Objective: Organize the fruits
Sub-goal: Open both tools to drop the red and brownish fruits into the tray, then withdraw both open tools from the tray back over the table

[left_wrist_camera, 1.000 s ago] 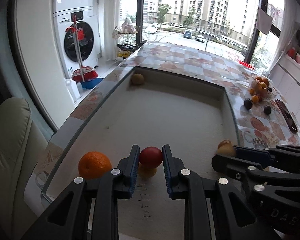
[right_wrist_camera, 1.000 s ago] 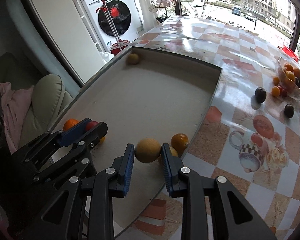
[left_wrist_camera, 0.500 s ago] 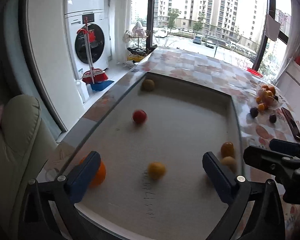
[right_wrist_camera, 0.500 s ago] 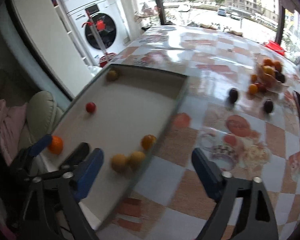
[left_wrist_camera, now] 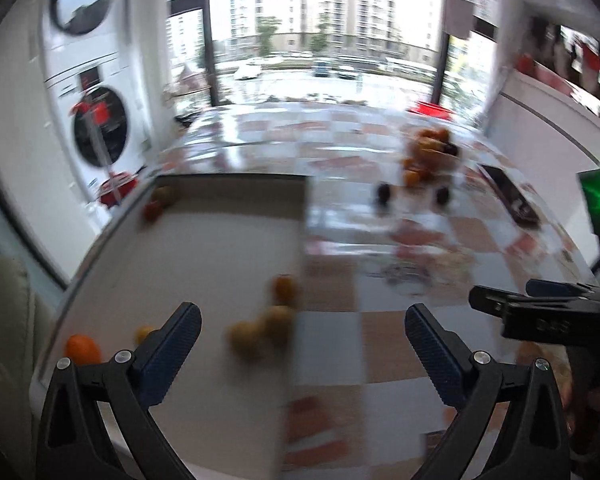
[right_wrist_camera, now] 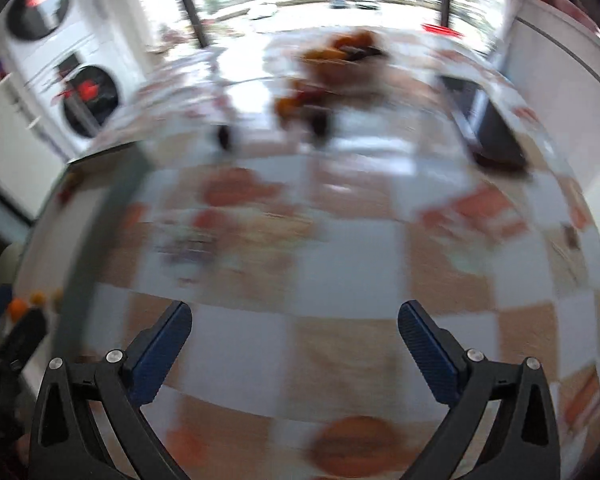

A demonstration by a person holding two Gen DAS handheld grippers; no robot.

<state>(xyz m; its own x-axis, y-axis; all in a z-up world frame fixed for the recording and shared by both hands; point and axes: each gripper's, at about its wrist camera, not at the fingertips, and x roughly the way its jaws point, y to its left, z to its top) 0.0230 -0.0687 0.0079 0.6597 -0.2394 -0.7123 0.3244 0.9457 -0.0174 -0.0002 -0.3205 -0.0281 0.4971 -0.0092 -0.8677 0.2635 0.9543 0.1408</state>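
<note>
1. The checkered tabletop [right_wrist_camera: 340, 264] fills the right wrist view; the shallow grey tray [left_wrist_camera: 220, 240] sits on its left part, and both pictures are smeared by motion blur.
2. The left gripper [left_wrist_camera: 302, 344] is spread wide with nothing between its jaws, hanging over the tray's right edge. The right gripper [right_wrist_camera: 294, 344] is equally wide and empty, over bare tabletop.
3. Sorted fruit lies in the tray: yellowish fruits [left_wrist_camera: 256, 330] near the right rim, an orange [left_wrist_camera: 82, 348] at the near left corner, and a red fruit [left_wrist_camera: 153, 210] at the far left corner.
4. The unsorted fruit pile [left_wrist_camera: 430, 148] sits far across the table, with two dark plums [left_wrist_camera: 384, 193] just before it.
5. Likely step: reaching for more fruit (judging from the empty jaws). Do it well by centring one fruit between the pads and closing gently, since round fruit rolls.
6. No writing is legible through the blur.
</note>
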